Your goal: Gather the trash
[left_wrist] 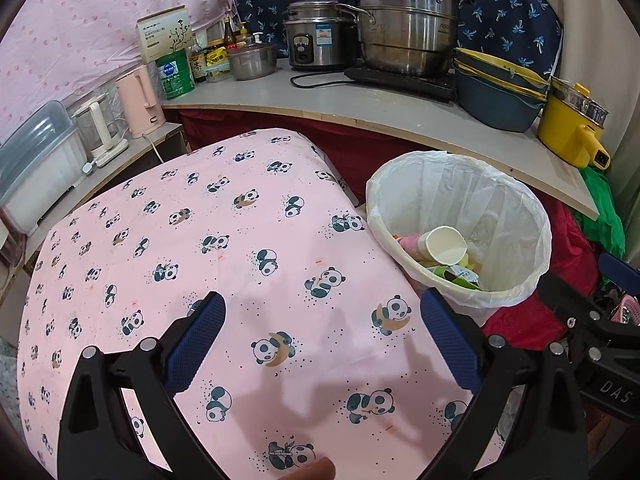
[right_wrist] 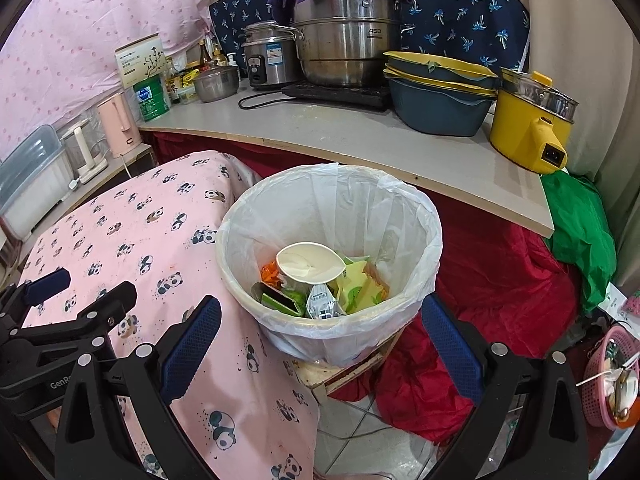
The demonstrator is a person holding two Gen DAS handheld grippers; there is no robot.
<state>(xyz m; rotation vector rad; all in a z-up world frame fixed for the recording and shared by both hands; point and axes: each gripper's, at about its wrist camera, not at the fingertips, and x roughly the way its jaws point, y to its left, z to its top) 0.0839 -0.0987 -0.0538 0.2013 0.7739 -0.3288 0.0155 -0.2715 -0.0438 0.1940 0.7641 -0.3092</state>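
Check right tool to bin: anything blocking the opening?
Nothing visible does. The right tool is open and empty in front of the bin, whose top is uncovered, with a paper cup and wrappers lying low inside, below the rim.
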